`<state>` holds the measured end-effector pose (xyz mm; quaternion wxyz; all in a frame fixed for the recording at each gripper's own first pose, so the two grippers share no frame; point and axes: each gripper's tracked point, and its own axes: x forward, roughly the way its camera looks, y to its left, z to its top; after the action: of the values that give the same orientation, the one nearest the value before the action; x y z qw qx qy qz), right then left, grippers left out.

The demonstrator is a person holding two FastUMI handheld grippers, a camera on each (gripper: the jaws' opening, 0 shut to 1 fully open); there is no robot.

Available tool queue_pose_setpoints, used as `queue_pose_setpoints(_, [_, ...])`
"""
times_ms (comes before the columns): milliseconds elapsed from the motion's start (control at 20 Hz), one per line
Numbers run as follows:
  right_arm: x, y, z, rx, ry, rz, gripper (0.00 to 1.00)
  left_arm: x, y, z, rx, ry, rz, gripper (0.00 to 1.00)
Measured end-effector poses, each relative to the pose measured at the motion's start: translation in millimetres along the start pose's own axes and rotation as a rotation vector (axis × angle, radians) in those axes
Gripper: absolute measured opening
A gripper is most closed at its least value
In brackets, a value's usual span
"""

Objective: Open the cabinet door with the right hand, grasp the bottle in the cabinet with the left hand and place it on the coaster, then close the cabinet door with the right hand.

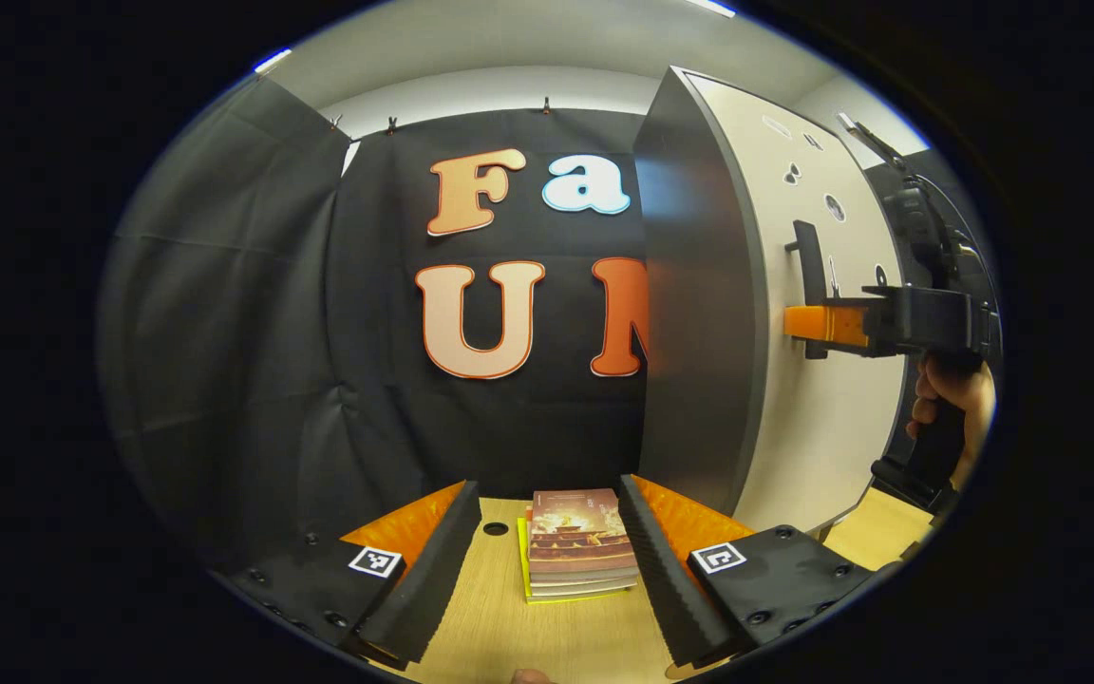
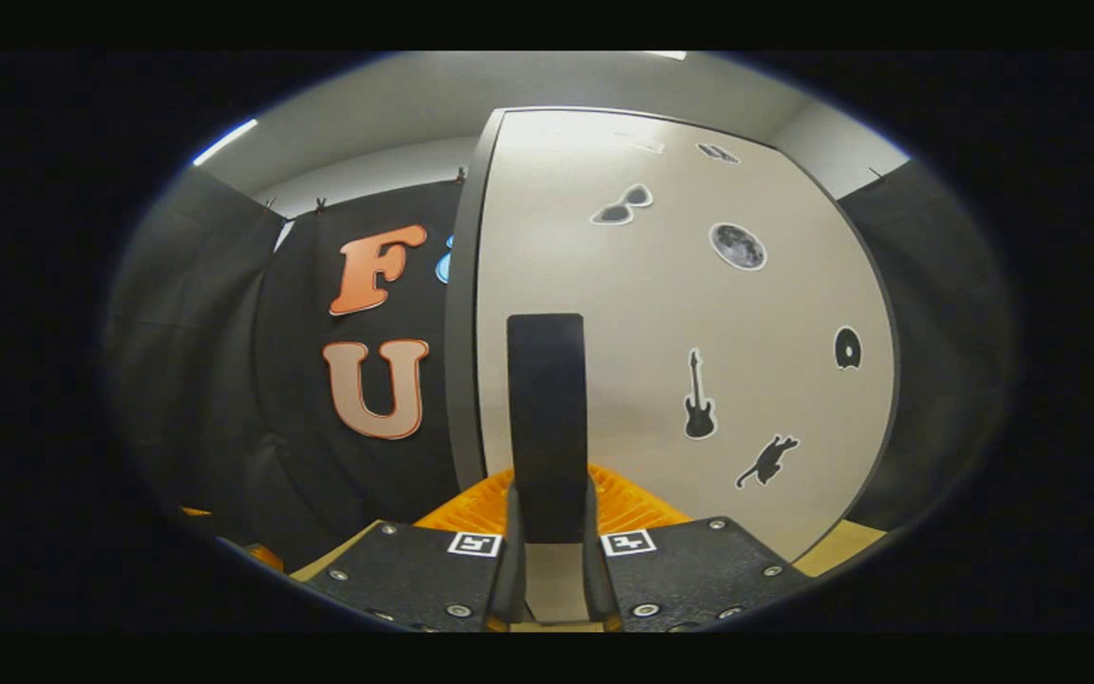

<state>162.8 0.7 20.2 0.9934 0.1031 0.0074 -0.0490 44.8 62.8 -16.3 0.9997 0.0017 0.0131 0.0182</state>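
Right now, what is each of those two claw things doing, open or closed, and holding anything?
Left gripper: open, holding nothing, above a small stack of books.
Right gripper: shut on the black vertical door handle of the pale cabinet door.

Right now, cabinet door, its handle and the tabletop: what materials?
Cabinet door: likely laminated board; smooth matte pale face with flat stickers, dark edge band. Handle: dark, matte, maybe painted metal or plastic; can't tell. The right gripper fingers close on it. Tabletop: light wood-look surface, probably laminate.

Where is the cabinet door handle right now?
In the right gripper view the handle stands upright near the door's left edge, between the right gripper's closed fingers. In the left gripper view it sits far right on the door.
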Motion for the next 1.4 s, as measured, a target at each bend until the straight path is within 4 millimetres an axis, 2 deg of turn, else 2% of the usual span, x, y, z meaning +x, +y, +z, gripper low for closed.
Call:
queue_pose_setpoints(100, [-3, -1, 0, -0.01, -0.009, -0.014, 0.19, 7, 4, -2, -0.002, 0.009, -0.026, 0.95])
queue_pose_setpoints(300, [-21, -3, 6, -0.006, -0.002, -0.029, 0.14, 15, 12, 3, 0.013, 0.001, -0.031, 0.94])
queue_pose_setpoints(400, [-33, -6, 12, -0.011, -0.012, -0.035, 0.17, 13, 6, 8, 0.017, -0.012, -0.04, 0.95])
queue_pose_setpoints(500, [-47, -9, 15, -0.022, -0.022, -0.024, 0.14, 7, -7, 15, 0.014, -0.02, -0.058, 0.96])
queue_pose_setpoints(550, [-52, -10, 15, -0.021, -0.02, -0.016, 0.17, -3, -16, 15, 0.007, -0.026, -0.064, 0.95])
queue_pose_setpoints(850, [-88, -26, 17, -0.025, -0.018, 0.07, 0.14, -53, -60, 24, -0.047, -0.047, -0.046, 0.95])
queue_pose_setpoints(900, [-91, -31, 18, -0.023, -0.018, 0.087, 0.17, -65, -68, 23, -0.052, -0.048, -0.035, 0.95])
queue_pose_setpoints(1200, [-116, -68, 22, -0.008, -0.024, 0.119, 0.14, -132, -109, 28, -0.048, -0.054, 0.042, 0.94])
queue_pose_setpoints(1250, [-119, -75, 22, -0.003, -0.023, 0.11, 0.18, -143, -116, 28, -0.047, -0.054, 0.05, 0.94])
queue_pose_setpoints(1400, [-130, -96, 26, 0.002, -0.028, 0.048, 0.16, -162, -138, 30, -0.039, -0.055, 0.049, 0.94])
